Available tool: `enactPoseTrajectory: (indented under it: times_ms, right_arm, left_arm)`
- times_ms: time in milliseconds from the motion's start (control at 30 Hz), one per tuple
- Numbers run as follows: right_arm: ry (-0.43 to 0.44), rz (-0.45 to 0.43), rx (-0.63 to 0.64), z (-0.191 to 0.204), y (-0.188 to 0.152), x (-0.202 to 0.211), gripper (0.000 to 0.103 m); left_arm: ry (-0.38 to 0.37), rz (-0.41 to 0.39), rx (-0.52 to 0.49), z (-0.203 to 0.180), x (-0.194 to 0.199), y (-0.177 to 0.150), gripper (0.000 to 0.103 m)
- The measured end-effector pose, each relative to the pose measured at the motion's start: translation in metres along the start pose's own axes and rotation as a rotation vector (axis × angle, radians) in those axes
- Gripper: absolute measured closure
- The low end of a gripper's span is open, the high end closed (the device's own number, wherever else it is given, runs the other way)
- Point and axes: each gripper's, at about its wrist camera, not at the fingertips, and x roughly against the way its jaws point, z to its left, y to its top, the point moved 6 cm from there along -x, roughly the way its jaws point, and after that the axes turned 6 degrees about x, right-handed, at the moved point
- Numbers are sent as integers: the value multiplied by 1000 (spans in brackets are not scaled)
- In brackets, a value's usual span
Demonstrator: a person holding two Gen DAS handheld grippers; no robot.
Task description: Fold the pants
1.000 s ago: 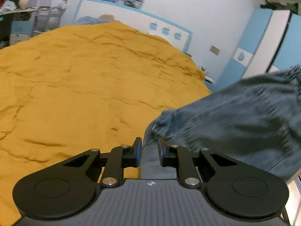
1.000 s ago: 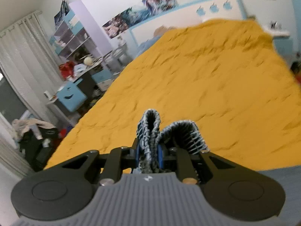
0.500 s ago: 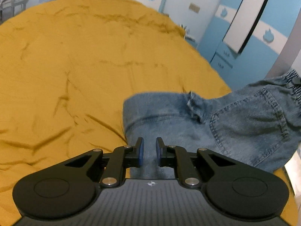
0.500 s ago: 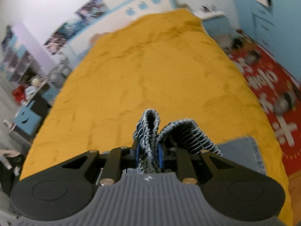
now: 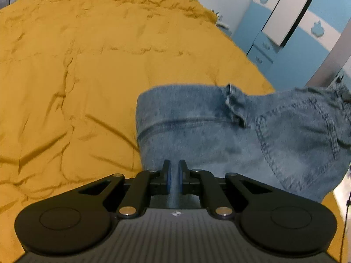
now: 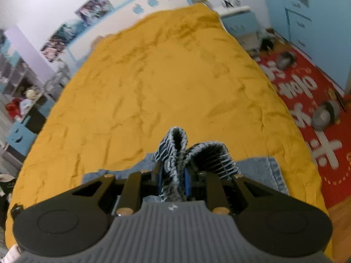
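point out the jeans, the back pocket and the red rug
jeans (image 5: 186, 135), left wrist view, on the flat denim above the fingers
back pocket (image 5: 298, 140), left wrist view, middle of the stitched patch
red rug (image 6: 307, 92), right wrist view, beside the white lettering

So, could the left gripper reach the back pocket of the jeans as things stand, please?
Probably not yet: the left gripper has just closed on a denim fold, so it is occupied, though the back pocket lies unobstructed beside it.

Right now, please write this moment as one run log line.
left gripper: closing on jeans | right gripper: shut on waistband | jeans on yellow bedcover
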Motion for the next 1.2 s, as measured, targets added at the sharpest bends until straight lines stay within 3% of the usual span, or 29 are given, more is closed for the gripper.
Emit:
enactPoseTrajectory:
  times_ms: [100,200,267,467,667,733,833,933,1033,1200]
  right_arm:
    - [-72,24,29,-12,1,-3,89]
    - [-202,117,-1,-53,-21,-48,88]
    - [-230,157,-52,-76,-41,-74,88]
    - [-211,126,-129,-95,-57,-81,87]
    - [-98,14,-87,-53,-22,-14,89]
    - [-103,-2,-60,-47,-15,-3,89]
    - [-210,67,-68,-71,-29,-28,89]
    - [-277,120,-153,-112,-62,-69,87]
    - [-252,73,-212,-129,-76,-80,85]
    - [-224,58,-234,-141,-88,-77,84]
  left_arm:
    - [11,-27,-1,-3,-5,14,96]
    - [20,-38,0,-6,-16,20,96]
    - [27,-49,-14,-8,-21,23,96]
    - [30,-75,-21,-9,-22,40,96]
    - [-5,-90,-4,-15,-18,58,96]
    - [-3,-94,-15,-19,-22,62,96]
    - [-4,-88,-25,-25,-33,62,96]
    - [-16,-79,-37,-32,-45,60,96]
    - [-14,-64,-77,-39,-60,58,96]
    - [92,-9,-74,-30,-100,58,97]
